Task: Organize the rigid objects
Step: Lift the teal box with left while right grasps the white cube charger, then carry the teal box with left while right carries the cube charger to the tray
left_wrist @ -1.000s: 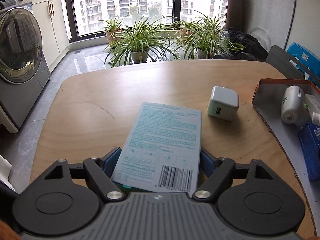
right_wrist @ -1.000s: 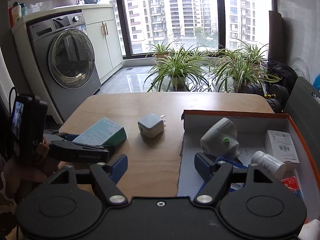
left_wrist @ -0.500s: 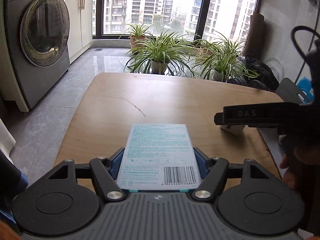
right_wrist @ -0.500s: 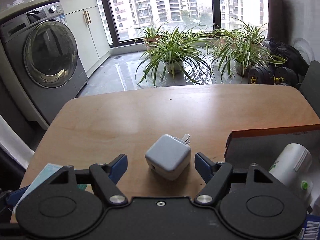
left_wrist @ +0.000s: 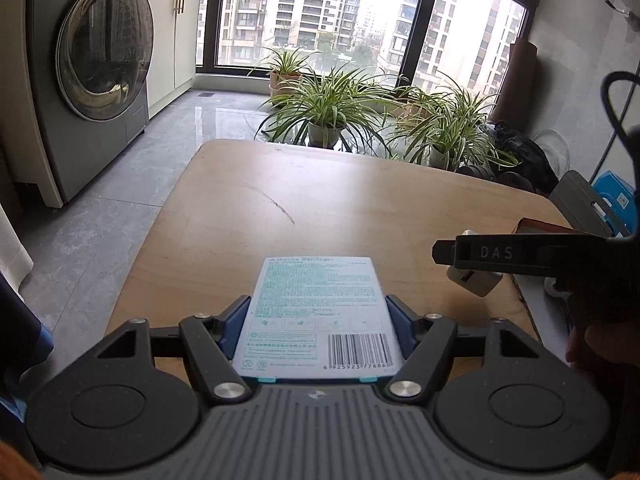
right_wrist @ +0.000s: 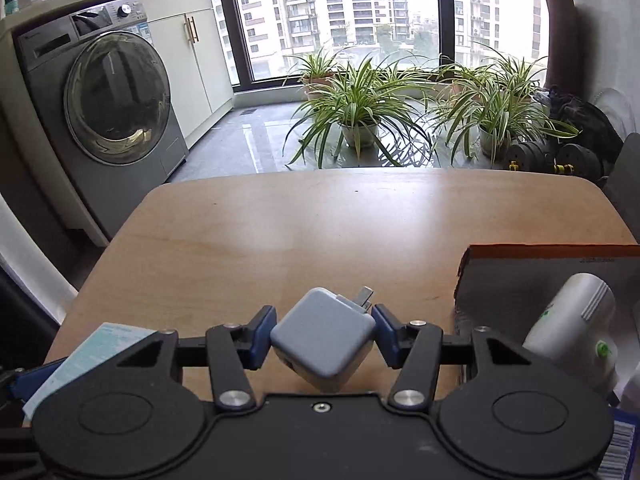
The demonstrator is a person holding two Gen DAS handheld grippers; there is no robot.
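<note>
The right gripper (right_wrist: 324,334) has just been closing its blue pads onto a small, smooth, grey-white charger cube (right_wrist: 323,340) with metal prongs, and the pads now touch its sides on the wooden table (right_wrist: 320,216). The left gripper (left_wrist: 316,326) holds a flat, light-blue bandage box (left_wrist: 318,314) tight between its pads (printed side up). A round white bottle (right_wrist: 572,320) already lies in the orange-edged cardboard tray (right_wrist: 552,249), so it looks like just the cube and the box are left to put in.
</note>
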